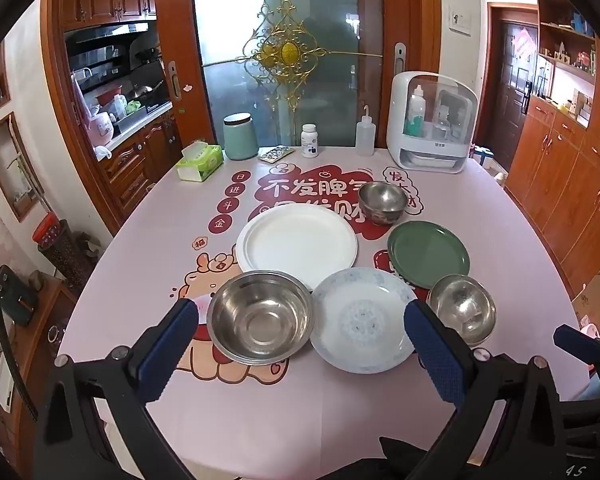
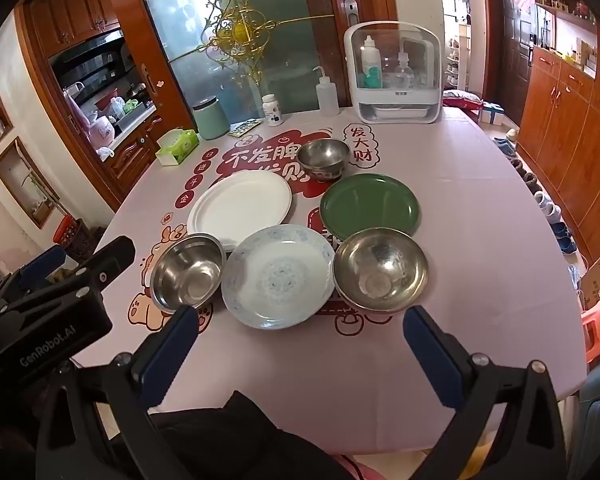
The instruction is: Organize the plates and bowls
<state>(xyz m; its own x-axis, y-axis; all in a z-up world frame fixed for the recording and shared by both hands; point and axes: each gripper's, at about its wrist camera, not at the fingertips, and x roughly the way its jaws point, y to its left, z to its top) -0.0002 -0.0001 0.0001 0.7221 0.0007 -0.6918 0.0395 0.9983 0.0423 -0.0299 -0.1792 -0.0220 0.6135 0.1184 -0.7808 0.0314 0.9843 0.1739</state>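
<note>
Left wrist view: I take the patterned plate (image 1: 362, 320) as my landmark on the pink table (image 1: 140, 280).
Left gripper (image 1: 300, 320): I see its jaws spread wide, nothing between the pads, hovering over the table's near edge.
Large steel bowl (image 1: 260, 316): just left of the patterned plate, touching its rim.
Small steel bowl (image 1: 462, 308): just right of the plate.
White plate (image 1: 296, 244): behind the plate, to the left.
Green plate (image 1: 430, 258): behind it, to the right.
Far steel bowl (image 1: 382, 202): well behind it, beyond both plates.
Right wrist view: I keep the same landmark, the patterned plate (image 2: 276, 276).
Right gripper (image 2: 300, 326): jaws spread wide and empty, near the plate's front edge.
3 bowls: 1 (image 2: 188, 272) left of the plate, 1 (image 2: 380, 270) right, 1 (image 2: 324, 160) far behind.
2 other plates: white (image 2: 240, 204) behind left, green (image 2: 370, 204) behind right.
Left gripper body (image 2: 48, 304): I see it well to the plate's left.
</note>
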